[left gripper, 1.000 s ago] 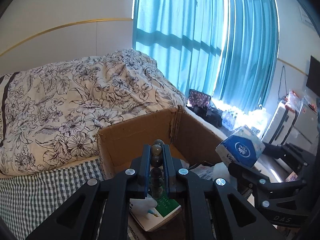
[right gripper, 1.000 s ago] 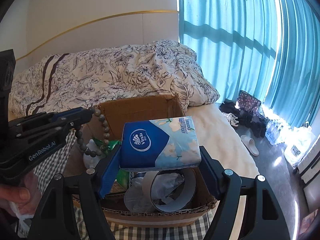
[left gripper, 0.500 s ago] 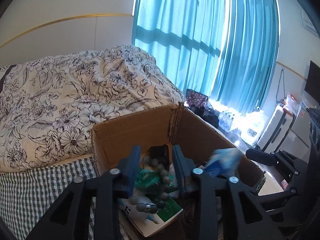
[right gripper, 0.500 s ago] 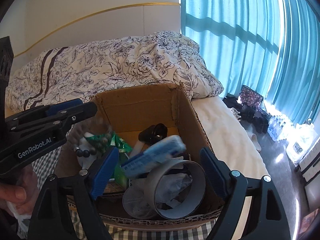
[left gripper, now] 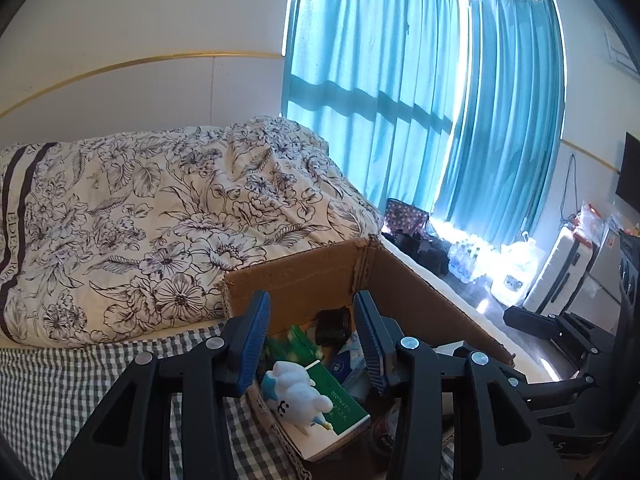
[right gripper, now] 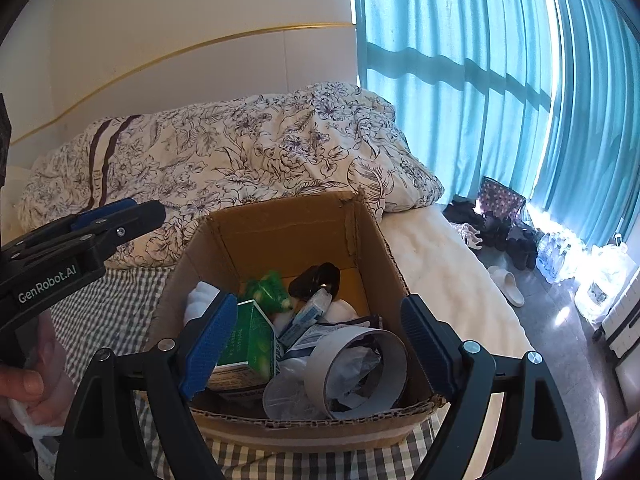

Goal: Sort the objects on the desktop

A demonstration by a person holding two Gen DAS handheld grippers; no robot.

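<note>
Left wrist view: the left gripper [left gripper: 310,338] hangs over the near left corner of a cardboard box [left gripper: 420,280], its blue-padded fingers [left gripper: 254,340] spread apart with nothing between them. A second ago these fingers were pinched on a string of dark beads; half a second ago they had parted and the beads were dropping. The beads can no longer be made out among the clutter in the box. Below the gap lie a white and blue plush toy [left gripper: 294,392] on a green book [left gripper: 340,404], with a green packet [left gripper: 296,344] and a black object [left gripper: 332,326] farther in.

Right wrist view: the right gripper [right gripper: 320,344] is over the near edge of the same box [right gripper: 280,224], fingers [right gripper: 208,344] wide apart and holding nothing. A second ago it clamped a blue tissue pack; half a second ago the pack was falling, blurred. The tissue pack [right gripper: 308,314] now lies tilted inside the box, in the middle, beyond the open fingers and touching neither. Beside it, to the near right, sits a wide roll of tape [right gripper: 360,372] with crumpled plastic inside; to the left is a green carton [right gripper: 250,344]. The left gripper [right gripper: 132,212] shows at the far left, beside the box, with a hand [right gripper: 36,384] on its grip.

The box rests on a checked cloth [right gripper: 112,300] on a bed, with a floral quilt [right gripper: 240,148] behind and blue curtains [right gripper: 480,80] to the right.
</note>
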